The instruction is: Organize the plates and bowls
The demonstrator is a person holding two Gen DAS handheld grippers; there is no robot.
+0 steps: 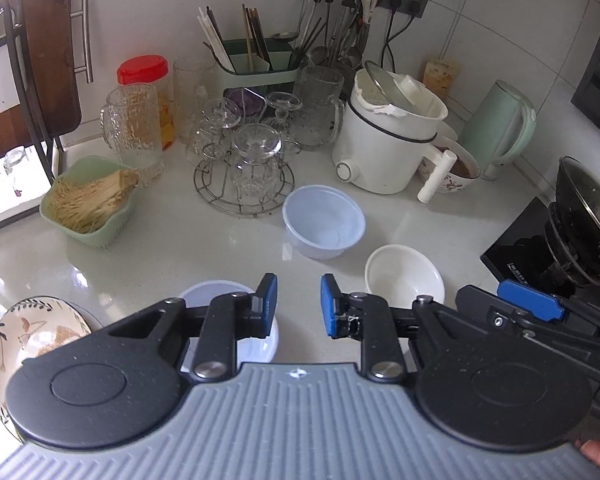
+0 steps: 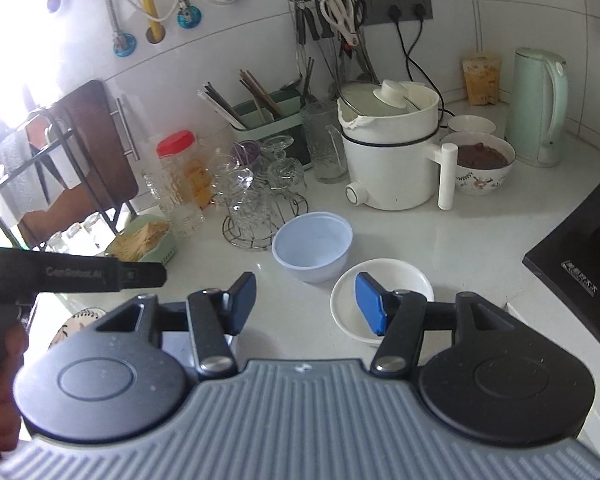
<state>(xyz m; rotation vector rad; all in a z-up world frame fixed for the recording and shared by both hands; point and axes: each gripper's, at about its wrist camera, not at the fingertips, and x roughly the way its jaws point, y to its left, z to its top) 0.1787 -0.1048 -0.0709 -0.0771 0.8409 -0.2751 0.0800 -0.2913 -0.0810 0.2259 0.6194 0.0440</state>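
A pale blue plastic bowl (image 1: 324, 222) (image 2: 312, 246) stands in mid-counter. Just right of it is a white ceramic bowl (image 1: 404, 280) (image 2: 384, 280). My left gripper (image 1: 298, 306) is open by a narrow gap, with only bare countertop between its pads. Its left finger overlaps a white plastic bowl (image 1: 220, 292). A floral plate (image 1: 32, 332) (image 2: 76, 318) lies at the near left. My right gripper (image 2: 306, 304) is open wide and holds nothing. Its right finger is over the white ceramic bowl's inside; I cannot tell if it touches.
At the back stand a wire rack of glasses (image 1: 244, 176), a white electric pot (image 1: 384, 140), a green kettle (image 1: 500, 124) and a floral bowl of brown food (image 2: 482, 164). A green basket (image 1: 88, 204) sits left. A black cooktop (image 2: 580, 264) with a wok (image 1: 588, 208) lies right.
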